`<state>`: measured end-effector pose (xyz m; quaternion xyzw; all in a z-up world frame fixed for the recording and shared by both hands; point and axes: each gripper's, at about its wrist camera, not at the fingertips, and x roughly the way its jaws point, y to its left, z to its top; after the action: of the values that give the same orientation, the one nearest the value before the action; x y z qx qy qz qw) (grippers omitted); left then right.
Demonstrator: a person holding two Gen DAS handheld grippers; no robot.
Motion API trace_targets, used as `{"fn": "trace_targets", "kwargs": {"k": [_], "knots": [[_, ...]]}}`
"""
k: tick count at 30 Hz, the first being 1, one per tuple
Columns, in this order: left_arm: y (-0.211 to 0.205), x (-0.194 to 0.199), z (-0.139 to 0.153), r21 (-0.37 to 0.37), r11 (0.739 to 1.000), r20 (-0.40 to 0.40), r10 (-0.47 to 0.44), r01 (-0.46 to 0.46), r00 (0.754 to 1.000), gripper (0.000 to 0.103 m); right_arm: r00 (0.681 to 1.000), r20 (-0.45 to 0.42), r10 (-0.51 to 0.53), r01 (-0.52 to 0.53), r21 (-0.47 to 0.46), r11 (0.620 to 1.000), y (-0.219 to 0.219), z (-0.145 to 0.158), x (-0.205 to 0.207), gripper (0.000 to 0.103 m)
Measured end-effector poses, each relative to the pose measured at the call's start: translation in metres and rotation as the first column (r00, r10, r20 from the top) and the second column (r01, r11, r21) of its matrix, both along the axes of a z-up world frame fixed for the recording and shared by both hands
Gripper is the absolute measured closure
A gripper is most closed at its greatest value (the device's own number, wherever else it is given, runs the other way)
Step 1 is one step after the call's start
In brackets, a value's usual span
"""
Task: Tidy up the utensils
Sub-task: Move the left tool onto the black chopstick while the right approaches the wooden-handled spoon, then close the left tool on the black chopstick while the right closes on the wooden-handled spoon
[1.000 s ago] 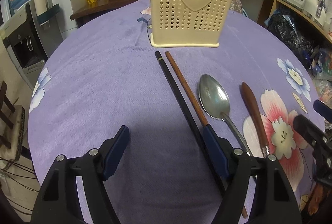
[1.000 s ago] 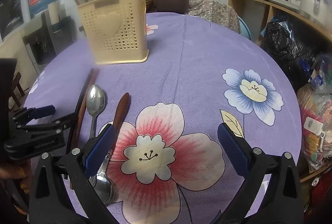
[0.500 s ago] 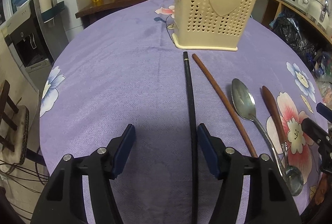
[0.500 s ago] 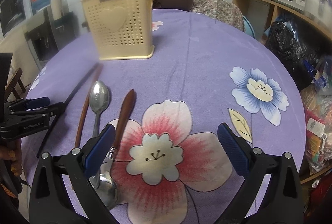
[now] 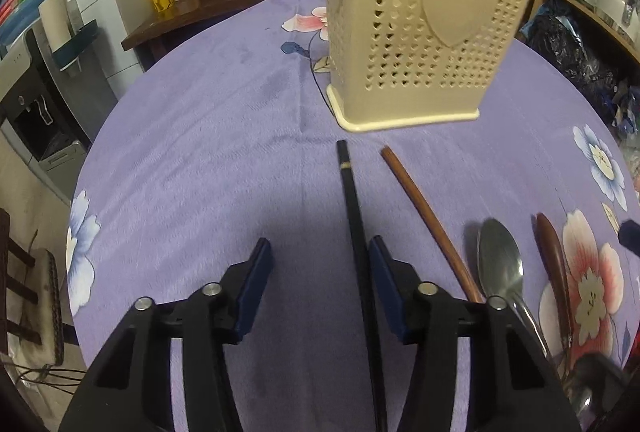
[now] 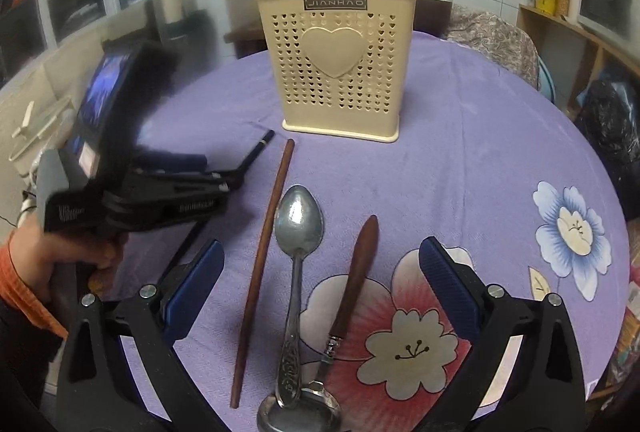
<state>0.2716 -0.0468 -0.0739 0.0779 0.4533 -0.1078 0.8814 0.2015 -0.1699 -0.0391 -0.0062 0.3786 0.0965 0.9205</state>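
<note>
I am closing my left gripper [image 5: 316,268] around the slim black chopstick [image 5: 357,232], which is lying against the right pad, the left pad apart. My right gripper [image 6: 322,268] is hanging wide open, empty, over the steel spoon [image 6: 298,220]. Beyond is standing the cream perforated plastic holder [image 6: 336,71].

on my table [image 6: 460,159] i count two loose chopsticks, one black chopstick [image 5: 354,203] and one brown chopstick [image 6: 266,256], two spoons, a steel spoon [image 6: 298,232] and a wooden-handled spoon [image 6: 356,272], and one cream utensil holder [image 6: 340,71].
</note>
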Motion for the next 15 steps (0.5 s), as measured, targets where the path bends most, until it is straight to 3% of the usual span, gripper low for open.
{"fn": "trace_targets", "kwargs": {"k": [3,8,15], "knots": [[-0.002,0.001,0.001,0.006,1.000,0.001,-0.013,0.013,1.000,0.068,0.998,-0.030,-0.057,0.056,-0.047,0.997,-0.006,-0.009,0.003,0.008],[-0.001,-0.001,0.001,0.002,1.000,0.003,-0.007,0.007,1.000,0.069,0.988,-0.115,-0.099,0.097,-0.022,0.995,-0.021,-0.028,0.015,0.037],[-0.004,0.011,0.002,-0.005,1.000,-0.007,0.013,-0.014,1.000,0.069,0.981,-0.144,-0.127,0.123,-0.035,0.992,-0.016,-0.038,0.033,0.054]]}}
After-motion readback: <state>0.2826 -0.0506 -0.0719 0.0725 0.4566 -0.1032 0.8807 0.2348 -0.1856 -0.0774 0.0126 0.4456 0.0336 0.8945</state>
